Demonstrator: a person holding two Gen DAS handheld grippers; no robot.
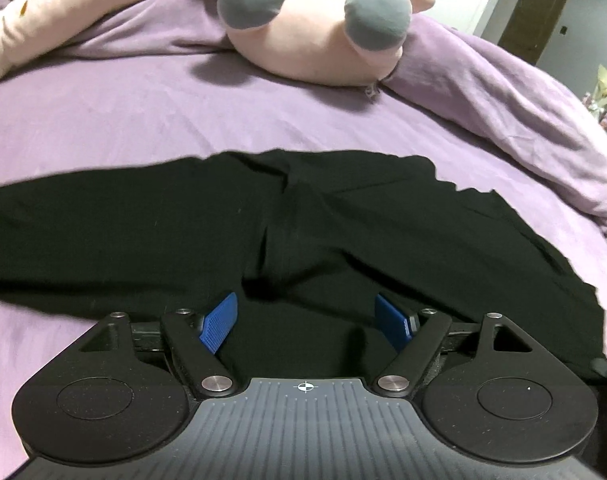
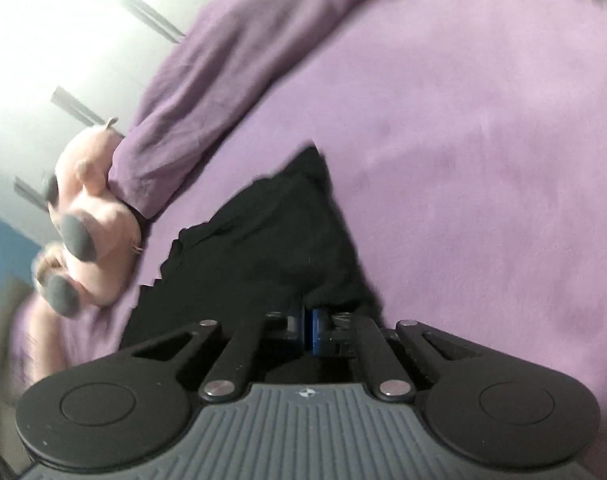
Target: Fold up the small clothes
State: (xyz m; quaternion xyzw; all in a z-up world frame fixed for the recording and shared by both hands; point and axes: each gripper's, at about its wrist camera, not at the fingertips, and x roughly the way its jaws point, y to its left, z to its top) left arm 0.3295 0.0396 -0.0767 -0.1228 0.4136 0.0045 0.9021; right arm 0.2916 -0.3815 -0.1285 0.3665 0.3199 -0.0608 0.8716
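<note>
A black garment (image 1: 263, 232) lies spread across the purple bed sheet (image 1: 143, 120). My left gripper (image 1: 307, 316) is open, its blue pads (image 1: 219, 322) wide apart just above the garment's near edge, holding nothing. In the right wrist view, my right gripper (image 2: 306, 330) is shut on an edge of the black garment (image 2: 263, 240), which runs forward from the pads over the sheet. That view is tilted and blurred.
A pink plush toy with grey feet (image 1: 315, 28) lies at the far side of the bed and shows in the right wrist view (image 2: 87, 232). A rumpled purple duvet (image 1: 503, 112) lies at the right. A long pink pillow (image 1: 63, 20) lies far left.
</note>
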